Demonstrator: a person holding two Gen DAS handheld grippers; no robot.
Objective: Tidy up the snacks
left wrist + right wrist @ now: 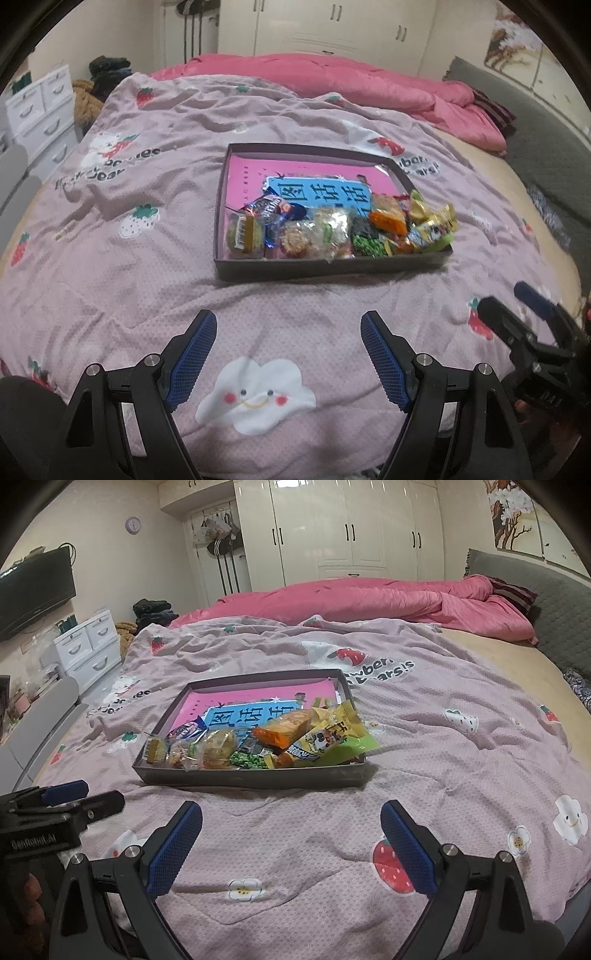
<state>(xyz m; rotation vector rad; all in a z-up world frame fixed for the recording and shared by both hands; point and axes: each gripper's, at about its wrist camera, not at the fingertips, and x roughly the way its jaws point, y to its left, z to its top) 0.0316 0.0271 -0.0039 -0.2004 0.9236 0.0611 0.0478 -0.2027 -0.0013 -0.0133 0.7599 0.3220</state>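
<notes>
A shallow dark cardboard box (325,264) is lying on the bed, resting on a pale pink quilted blanket printed with strawberries and smiling clouds (147,280). Inside it, a pink book with a blue title panel (317,192) is lying flat against the far side. The wrapped snacks (332,229) are lying crowded in a row along the near wall of the box, on top of the book's lower edge: a dark blue wrapper (277,210) at the left, round biscuits in clear wrap (295,240) beside it, a packet of green peas (365,242) in the middle, an orange packet (284,733) next to it, and yellow-green packets (332,734) piling up at the right corner, one leaning over the rim.

The left gripper (288,354) is hovering low over the blanket, short of the box, its blue-padded jaws spread wide and holding nothing. The right gripper (291,845) is hanging alongside it, jaws likewise spread and empty. Each is showing at the edge of the other's view.

A rumpled bright pink duvet (369,598) is lying across the far part of the bed, before cream wardrobe doors (351,528).
</notes>
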